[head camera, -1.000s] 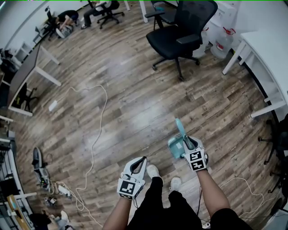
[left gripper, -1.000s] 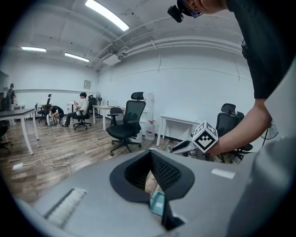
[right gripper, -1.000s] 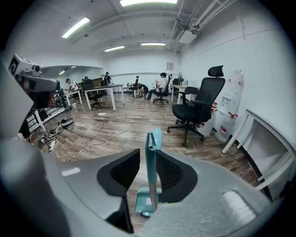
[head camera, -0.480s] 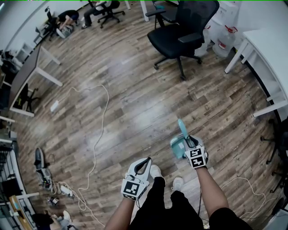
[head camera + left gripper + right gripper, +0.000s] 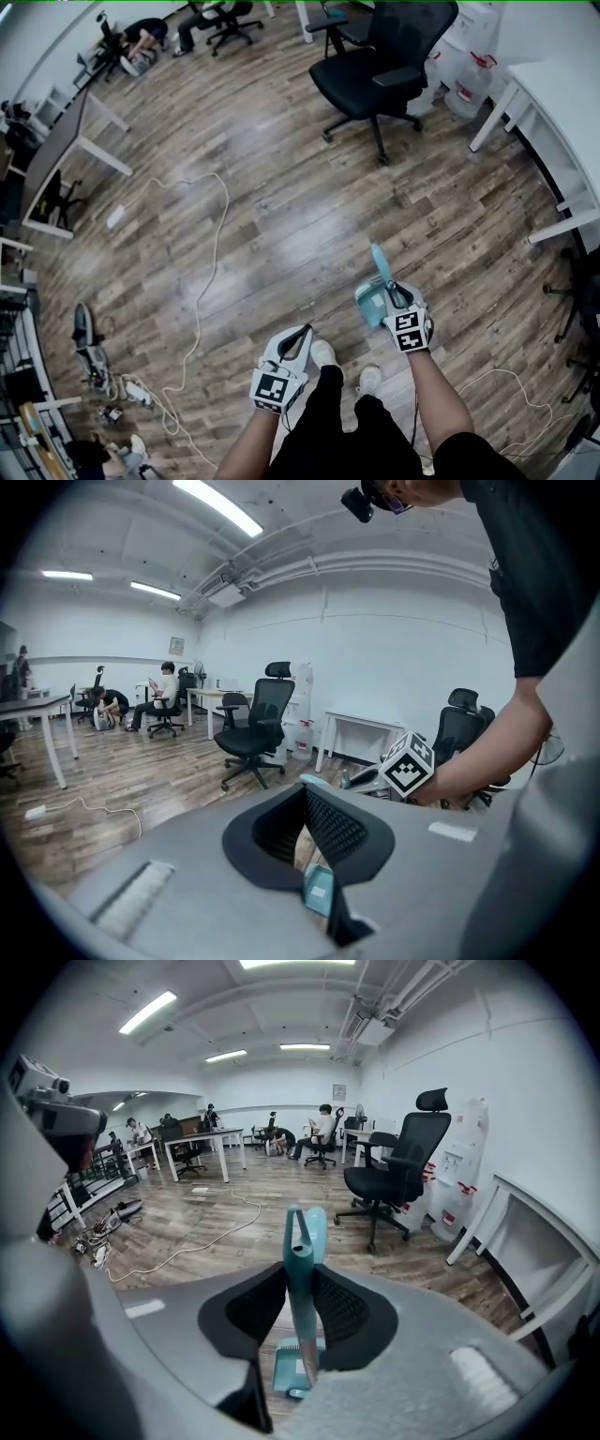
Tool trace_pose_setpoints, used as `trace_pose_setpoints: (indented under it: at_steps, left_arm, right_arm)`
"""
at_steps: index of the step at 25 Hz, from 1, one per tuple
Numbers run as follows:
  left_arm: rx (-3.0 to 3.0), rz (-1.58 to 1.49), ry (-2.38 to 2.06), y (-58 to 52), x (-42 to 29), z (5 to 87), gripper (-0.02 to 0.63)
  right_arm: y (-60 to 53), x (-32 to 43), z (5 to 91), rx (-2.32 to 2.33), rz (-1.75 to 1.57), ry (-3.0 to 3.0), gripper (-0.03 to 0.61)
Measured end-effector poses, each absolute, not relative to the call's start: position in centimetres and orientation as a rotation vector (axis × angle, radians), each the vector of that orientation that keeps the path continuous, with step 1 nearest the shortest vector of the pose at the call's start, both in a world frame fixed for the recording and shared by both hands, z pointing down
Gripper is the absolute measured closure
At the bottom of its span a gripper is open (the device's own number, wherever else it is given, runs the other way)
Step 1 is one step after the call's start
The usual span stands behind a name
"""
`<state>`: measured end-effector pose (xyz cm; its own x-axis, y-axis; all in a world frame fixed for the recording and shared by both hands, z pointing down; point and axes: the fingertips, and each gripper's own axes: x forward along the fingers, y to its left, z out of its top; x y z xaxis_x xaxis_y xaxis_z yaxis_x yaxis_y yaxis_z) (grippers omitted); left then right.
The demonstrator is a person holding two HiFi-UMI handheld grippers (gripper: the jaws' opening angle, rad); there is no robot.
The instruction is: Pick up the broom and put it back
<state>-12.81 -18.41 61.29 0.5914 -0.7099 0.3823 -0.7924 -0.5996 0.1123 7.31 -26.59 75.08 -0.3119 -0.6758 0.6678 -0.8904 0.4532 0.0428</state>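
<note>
Left fingers [image 5: 342,829]: tips together, nothing between them. Left gripper [image 5: 301,332] hangs low over the person's shoes [image 5: 322,355]. Right gripper [image 5: 395,293]: jaws have just been closing, and the pads now sit on both sides of the broom [image 5: 298,1260] handle, which stands upright between them. Teal pan [image 5: 367,306] is at the handle's foot, just left of the right gripper. Can't tell if it touches the floor.

Clearance, left to right:
- **Left edge:** floor clutter [image 5: 98,366] low down, with a grey-topped desk [image 5: 58,150] on white legs above it.
- **White cable [image 5: 212,246]:** snakes from the clutter up across the boards, well left of both grippers.
- **Centre:** wide bare stretch of wood-plank floor [image 5: 291,202] ahead of the broom.
- **Upper right of the bare stretch:** black office chair [image 5: 380,66] on a star base, well apart from the broom. Two water jugs [image 5: 461,92] stand beyond it by the wall.
- **Right edge:** white desk [image 5: 562,103] with its legs reaching onto the floor. A second thin cable [image 5: 511,389] loops near the right forearm.

Room: open office with white walls and strip ceiling lights. More desks and chairs at the far end, with seated people [image 5: 141,37].
</note>
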Motion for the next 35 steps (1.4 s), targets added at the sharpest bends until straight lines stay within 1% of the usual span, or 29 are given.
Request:
trace_pose_setpoints:
  at_steps: [18,27,35]
  left_arm:
    - [2.571,0.413,-1.272,-14.5,-10.0,59.2,0.594]
    - [2.597,0.381,-1.254,-11.7,-6.8,58.2,0.594]
    - [2.635,0.352,-1.221,-10.6,-4.8,57.4,0.595]
  right_arm:
    - [-19.2,9.7,73.4,1.248,0.372,-2.135,0.485]
    - [-15.4,11.5,72.9,1.223,0.295,-2.216,0.488]
    - [-13.4,13.9,70.6,1.284,0.281,-2.231,0.488]
